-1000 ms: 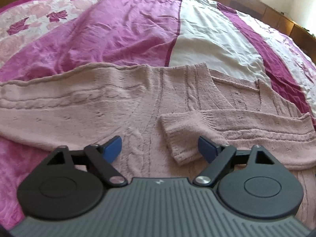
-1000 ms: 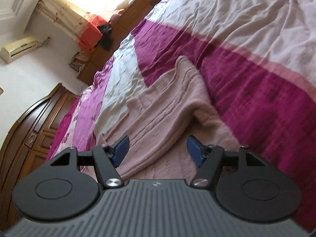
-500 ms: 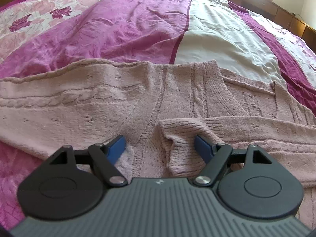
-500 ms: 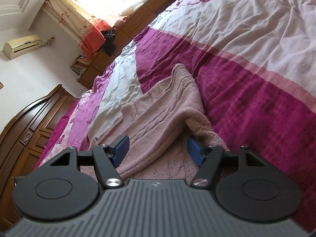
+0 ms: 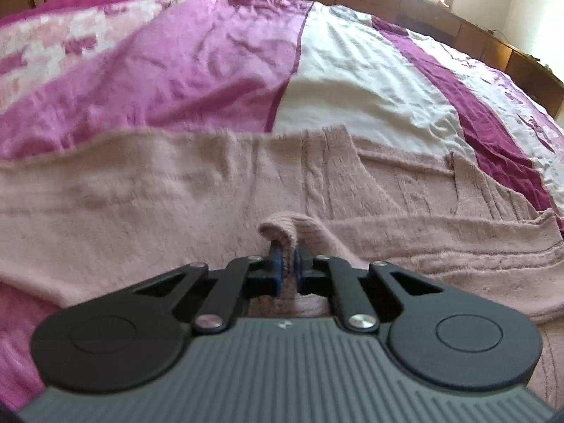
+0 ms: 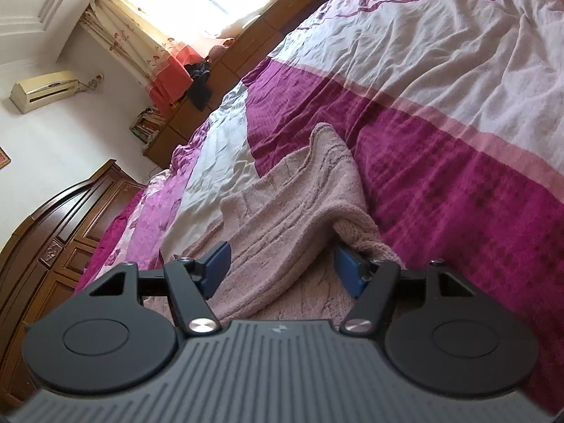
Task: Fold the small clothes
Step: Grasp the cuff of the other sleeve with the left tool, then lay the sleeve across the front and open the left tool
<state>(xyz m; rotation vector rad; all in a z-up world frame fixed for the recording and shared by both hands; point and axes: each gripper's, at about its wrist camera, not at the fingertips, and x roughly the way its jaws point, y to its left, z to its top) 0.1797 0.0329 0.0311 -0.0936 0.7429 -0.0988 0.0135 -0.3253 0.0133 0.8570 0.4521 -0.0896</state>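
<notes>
Pink cable-knit sweater lies flat on the bed, long axis running 9-to-3 across the left wrist view. One knitted sleeve is folded over the body and runs from 3 o'clock in to centre, where its ribbed cuff ends. Left gripper has its blue pads clenched on that cuff; fabric bunches up over the tips at 12 o'clock of the jaws. That's the relation that counts: sleeve axis is crosswise to the left fingers, and the cuff is held at its free end.

Right gripper is released, blue fingers spread wide. In its view the sweater runs away toward 12 o'clock. The near fabric sits between the pads; a rolled edge touches the pad at 3 o'clock. Nothing gripped there.

Judgement: left hand is the working one, and the next move is probably carrying the cuff across to set the sleeve fold. Right hand is placed to pin or grab the side edge.

Surface: satin bedspread in magenta, pink and cream panels, wrinkled, soft. Room: dark carved wooden wardrobe at 9 o'clock in the right wrist view, wall air conditioner at 10, bright curtained window at 11, low wooden cabinets along the far side of the bed.
</notes>
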